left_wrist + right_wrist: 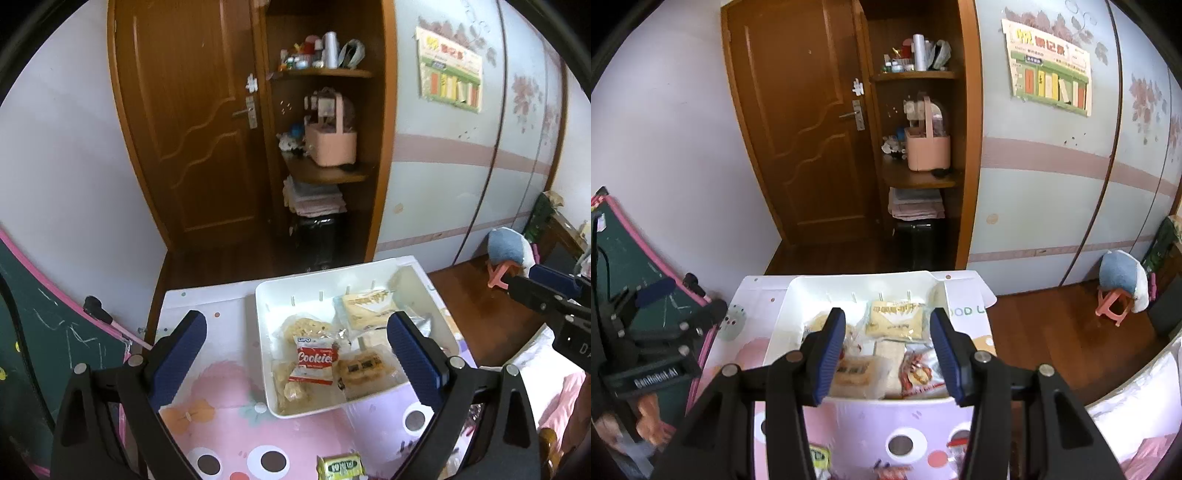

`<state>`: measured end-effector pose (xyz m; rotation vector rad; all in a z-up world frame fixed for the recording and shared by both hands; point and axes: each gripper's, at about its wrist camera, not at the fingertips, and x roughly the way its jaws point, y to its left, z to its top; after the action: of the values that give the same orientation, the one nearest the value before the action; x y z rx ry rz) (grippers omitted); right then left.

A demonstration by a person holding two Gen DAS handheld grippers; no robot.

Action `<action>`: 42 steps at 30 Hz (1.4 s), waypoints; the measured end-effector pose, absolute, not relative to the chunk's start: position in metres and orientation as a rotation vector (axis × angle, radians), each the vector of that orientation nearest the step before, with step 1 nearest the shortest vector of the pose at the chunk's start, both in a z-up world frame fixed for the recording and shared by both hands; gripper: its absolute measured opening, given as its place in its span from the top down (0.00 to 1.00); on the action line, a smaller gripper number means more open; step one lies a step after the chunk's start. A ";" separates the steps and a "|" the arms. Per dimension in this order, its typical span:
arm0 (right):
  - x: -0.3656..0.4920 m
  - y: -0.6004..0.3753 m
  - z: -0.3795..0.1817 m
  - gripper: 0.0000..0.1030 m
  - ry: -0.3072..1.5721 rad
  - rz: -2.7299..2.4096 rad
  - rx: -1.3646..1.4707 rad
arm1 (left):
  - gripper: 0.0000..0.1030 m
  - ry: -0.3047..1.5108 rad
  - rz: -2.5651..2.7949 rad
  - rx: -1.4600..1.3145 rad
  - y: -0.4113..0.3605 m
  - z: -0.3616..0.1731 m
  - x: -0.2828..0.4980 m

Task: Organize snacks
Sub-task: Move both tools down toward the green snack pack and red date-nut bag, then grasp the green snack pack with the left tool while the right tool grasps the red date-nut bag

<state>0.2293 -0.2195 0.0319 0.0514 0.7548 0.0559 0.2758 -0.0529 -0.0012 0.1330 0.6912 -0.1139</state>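
A white tray [266, 310] [779, 332] sits on the pink cartoon tablecloth [229, 391] and holds several wrapped snacks. Among them are a red and white Cookies pack [314, 360], a pale yellow pack [365, 308] [897, 321] and a red packet [918, 373]. A green and yellow packet [340, 467] lies loose on the cloth at the near edge. My left gripper [295, 319] stands wide open above the tray's left side, nothing between its pads. My right gripper [886, 317] is open over the tray's near rim, holding nothing. Each gripper also shows in the other's view: right gripper [522, 282], left gripper [687, 299].
A green chalkboard [44, 325] leans left of the table. Behind the table stand a wooden door [192, 122] and shelves with a pink basket [330, 142]. To the right, on the wooden floor, is a pink stool [1112, 306] with a blue plush. A person's hand [650, 410] grips the left tool.
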 end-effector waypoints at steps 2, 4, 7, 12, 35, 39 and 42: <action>0.213 -0.221 0.037 0.51 0.745 0.053 0.030 | 0.05 0.675 -0.127 0.149 -0.054 0.005 0.259; 0.197 -0.223 0.040 0.47 0.737 0.051 0.007 | 0.05 0.666 -0.143 0.159 -0.054 0.009 0.246; 0.173 -0.226 0.042 0.42 0.718 0.044 -0.027 | 0.04 0.657 -0.176 0.180 -0.056 0.009 0.222; 0.135 -0.232 0.031 0.37 0.710 0.031 -0.069 | 0.03 0.681 -0.232 0.216 -0.062 -0.013 0.188; 0.145 -0.313 -0.195 0.36 1.140 -0.033 -0.025 | 0.03 1.093 -0.449 0.622 -0.080 -0.250 0.203; 0.152 -0.314 -0.217 0.36 1.179 -0.035 -0.037 | 0.03 1.140 -0.512 0.661 -0.088 -0.268 0.214; 0.156 -0.314 -0.230 0.36 1.212 -0.028 -0.053 | 0.04 1.150 -0.547 0.705 -0.098 -0.279 0.219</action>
<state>0.1559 -0.3144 -0.2295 -0.0534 1.2116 -0.0276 0.2187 -0.0976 -0.2790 0.7052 1.1504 -0.5466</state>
